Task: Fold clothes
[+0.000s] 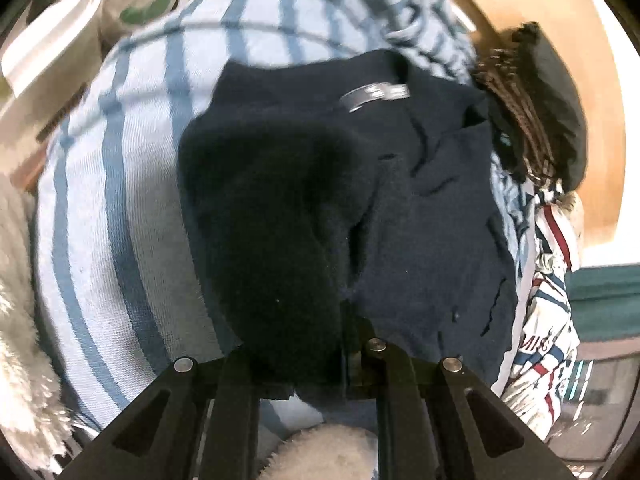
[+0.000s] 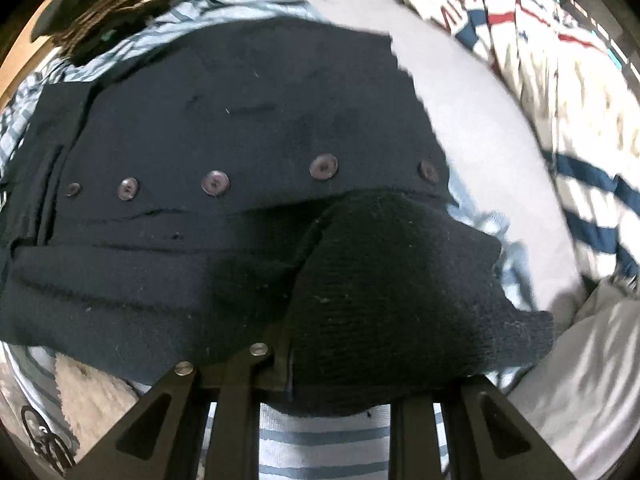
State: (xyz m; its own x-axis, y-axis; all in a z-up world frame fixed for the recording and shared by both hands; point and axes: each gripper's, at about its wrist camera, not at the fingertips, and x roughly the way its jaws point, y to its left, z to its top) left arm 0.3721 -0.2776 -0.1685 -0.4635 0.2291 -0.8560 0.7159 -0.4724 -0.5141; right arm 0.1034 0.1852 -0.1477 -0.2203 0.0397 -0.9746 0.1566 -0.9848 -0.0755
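Note:
A dark navy knit cardigan [image 1: 420, 208] lies on a light blue striped cloth [image 1: 120, 200], its neck label at the far side. In the right wrist view the cardigan [image 2: 240, 128] shows a row of round buttons [image 2: 215, 182]. My left gripper [image 1: 316, 360] is shut on a bunched fold of the navy knit, which hangs over the fingertips and hides them. My right gripper [image 2: 340, 368] is shut on a ribbed edge of the same cardigan, which is lifted and drapes over its fingers.
A dark striped garment [image 1: 532, 112] lies at the far right on a wooden surface [image 1: 580, 60]. A white garment with red and blue stripes [image 2: 540, 80] lies to the right. White fluffy fabric [image 1: 24, 300] lies at the left, and grey cloth [image 2: 480, 120] beside the cardigan.

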